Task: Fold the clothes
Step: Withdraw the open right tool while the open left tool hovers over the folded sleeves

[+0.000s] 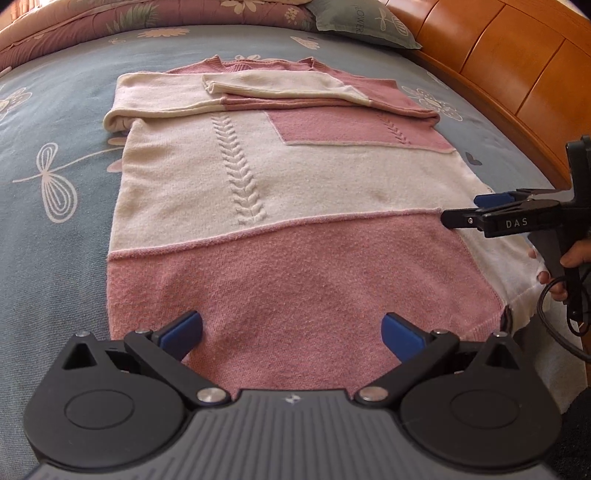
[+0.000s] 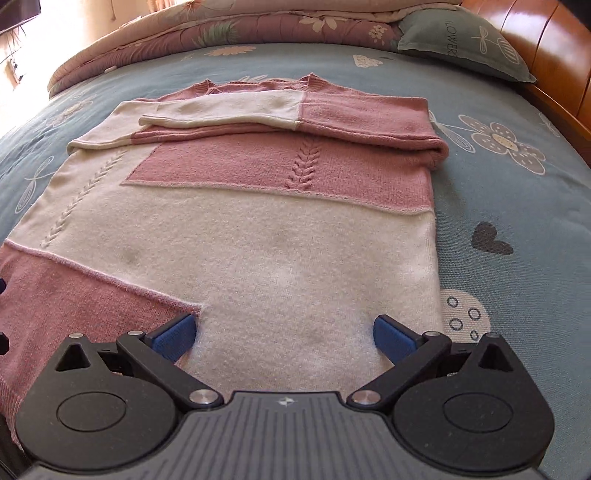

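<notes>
pink and cream sweater (image 1: 280, 192) flat on the bed (image 1: 55, 229), sleeves folded across, left tool (image 1: 291, 334) and right tool (image 2: 284, 332) both spread open, probably hovering over its hem

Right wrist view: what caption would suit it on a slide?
Open right gripper poised over the hem of a pink-and-cream sweater, sleeves folded across the chest, on a floral bed.

Bed under me: grey-blue bedsheet (image 2: 498, 192) printed with white flowers and dragonflies. Folded mauve floral quilt (image 2: 229, 26) along the far edge. Grey-green pillow (image 2: 458, 40) with lettering at the far right corner. Glossy orange-brown wooden headboard (image 1: 509, 55) on the right. Bright daylight from far left.
</notes>
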A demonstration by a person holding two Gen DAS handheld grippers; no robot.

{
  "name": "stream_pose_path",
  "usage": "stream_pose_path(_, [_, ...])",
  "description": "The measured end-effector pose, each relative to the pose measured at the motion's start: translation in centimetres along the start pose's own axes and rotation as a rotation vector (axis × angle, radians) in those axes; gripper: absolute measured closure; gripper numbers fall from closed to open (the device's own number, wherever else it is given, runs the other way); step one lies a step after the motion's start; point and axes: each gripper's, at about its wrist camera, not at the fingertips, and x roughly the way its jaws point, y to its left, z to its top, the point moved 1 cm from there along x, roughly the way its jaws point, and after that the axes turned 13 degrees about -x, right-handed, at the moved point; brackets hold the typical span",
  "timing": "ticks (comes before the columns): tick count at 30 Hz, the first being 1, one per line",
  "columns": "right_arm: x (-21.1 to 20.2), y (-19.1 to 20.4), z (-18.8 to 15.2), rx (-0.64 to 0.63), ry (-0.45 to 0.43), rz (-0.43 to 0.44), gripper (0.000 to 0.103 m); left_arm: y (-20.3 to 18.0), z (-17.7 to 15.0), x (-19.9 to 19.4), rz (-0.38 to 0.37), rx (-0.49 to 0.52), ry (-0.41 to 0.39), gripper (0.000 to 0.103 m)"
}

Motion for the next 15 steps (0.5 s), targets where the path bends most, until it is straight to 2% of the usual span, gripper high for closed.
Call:
stream_pose_path(4, [-0.3, 0.3, -0.8, -0.010, -0.063, -0.021, 0.000, 0.2, 0.0, -0.5, -0.007, -0.021, 0.010, 0.001])
stream_pose_path(7, [-0.5, 0.0, -1.4, -0.019, -0.108, -0.014, 0.000, 0.2, 1.6, -0.8, -0.035, -0.034, 0.011, 0.001])
stream_pose_path(11, [-0.4, 0.1, -1.7, -0.002, -0.131, -0.030, 0.000, 0.0, 5.9, -0.9, -0.047, -0.011, -0.050, 0.001])
stream_pose_path(15, [-0.4, 0.4, -1.7, 0.007, -0.139, -0.049, 0.000, 0.5, 10.8, 1.4, -0.061, -0.036, -0.098, 0.001])
